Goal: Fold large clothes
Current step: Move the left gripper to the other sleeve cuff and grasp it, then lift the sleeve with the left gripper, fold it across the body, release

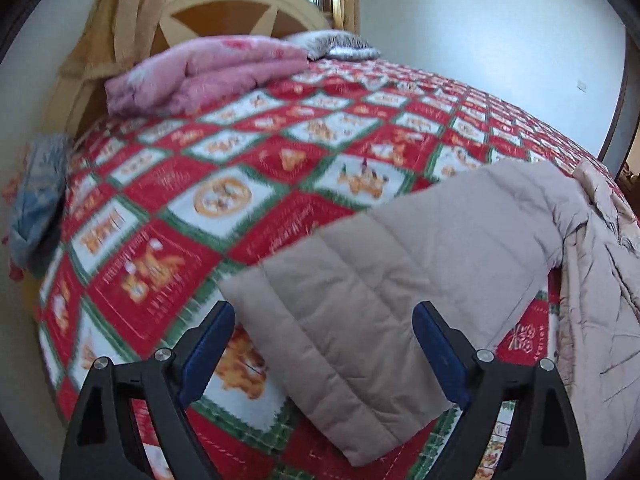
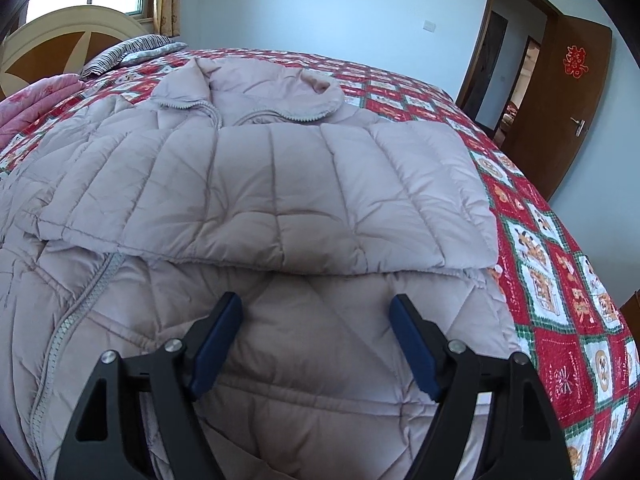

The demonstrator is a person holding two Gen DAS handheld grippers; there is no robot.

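A pale pink quilted puffer jacket lies spread on the bed, collar toward the headboard, zipper down its left side. One sleeve is folded across its chest. The other sleeve stretches out flat over the bedspread in the left wrist view. My left gripper is open, its fingers either side of that sleeve's cuff end, just above it. My right gripper is open and empty, hovering over the jacket's lower body below the folded sleeve's edge.
The bed has a red, white and green patchwork bedspread. A folded pink quilt and a striped pillow lie by the headboard. A blue cloth hangs at the bed's left edge. A brown door stands open at right.
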